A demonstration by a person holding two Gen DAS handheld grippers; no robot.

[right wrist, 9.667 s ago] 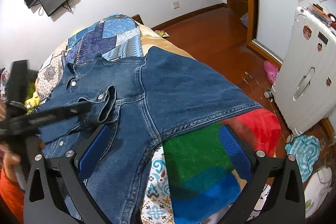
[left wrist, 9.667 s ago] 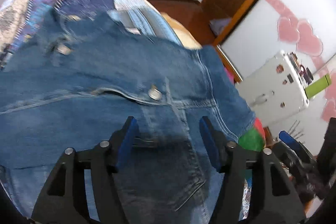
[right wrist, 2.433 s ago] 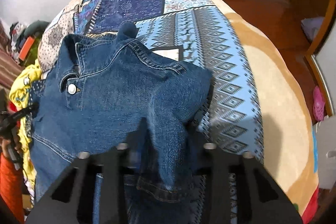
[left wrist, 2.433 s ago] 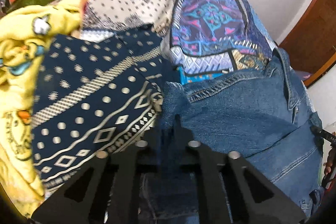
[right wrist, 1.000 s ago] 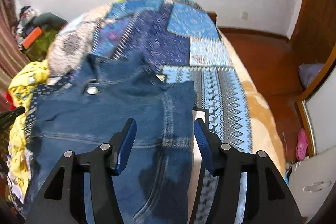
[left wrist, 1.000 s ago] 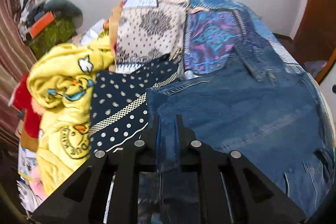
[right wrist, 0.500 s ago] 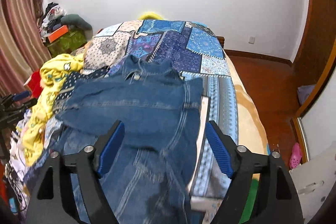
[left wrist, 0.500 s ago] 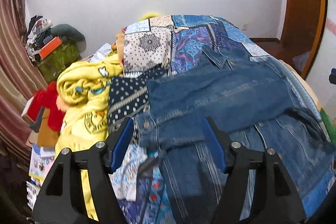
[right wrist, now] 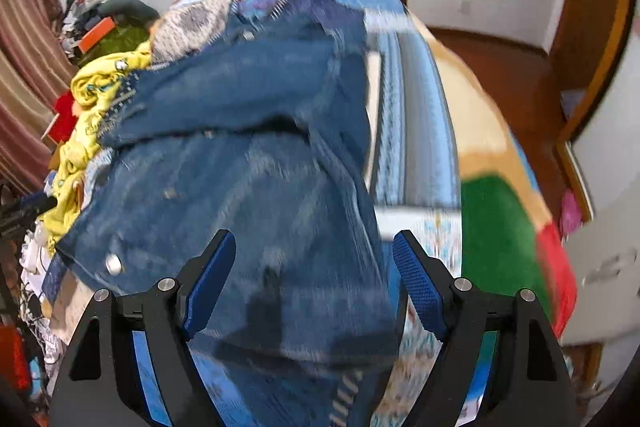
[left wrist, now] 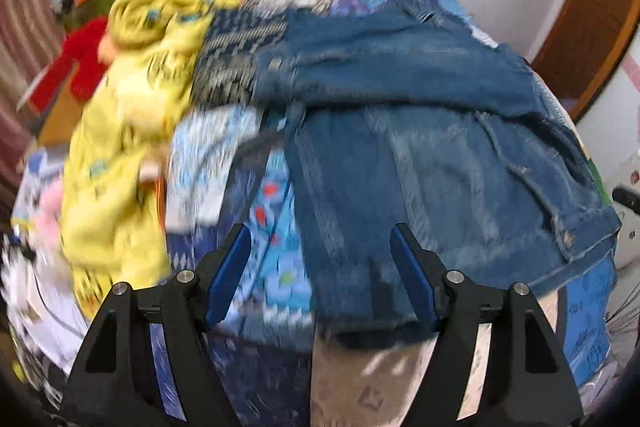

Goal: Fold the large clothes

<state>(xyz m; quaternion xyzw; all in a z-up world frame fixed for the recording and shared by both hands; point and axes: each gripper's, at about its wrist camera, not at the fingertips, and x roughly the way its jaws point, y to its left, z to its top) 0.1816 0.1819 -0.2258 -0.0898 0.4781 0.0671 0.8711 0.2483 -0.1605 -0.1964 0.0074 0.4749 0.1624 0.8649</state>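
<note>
The bed (right wrist: 424,131) is used as a flat place for folding. The denim jacket (left wrist: 420,163) is spread on it, top part folded over. Both the left gripper (left wrist: 320,269) and right gripper (right wrist: 314,277) are held wide, empty, above its near hem, likely to grab it.

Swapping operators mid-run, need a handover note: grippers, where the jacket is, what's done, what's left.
Left gripper: open, holding nothing, over the near left part of the denim jacket.
Right gripper: open, holding nothing, over the jacket's near right part.
Jacket lies on the patchwork bedspread, collar end away from the cameras, both sleeves already laid across the body.
Yellow garment is piled beside it on the left, not part of the fold.
Done: sleeves in.
Left: probably take the near hem with both grippers and fold it up toward the collar. Frames are motion-blurred, so check the hem edges first.
</note>
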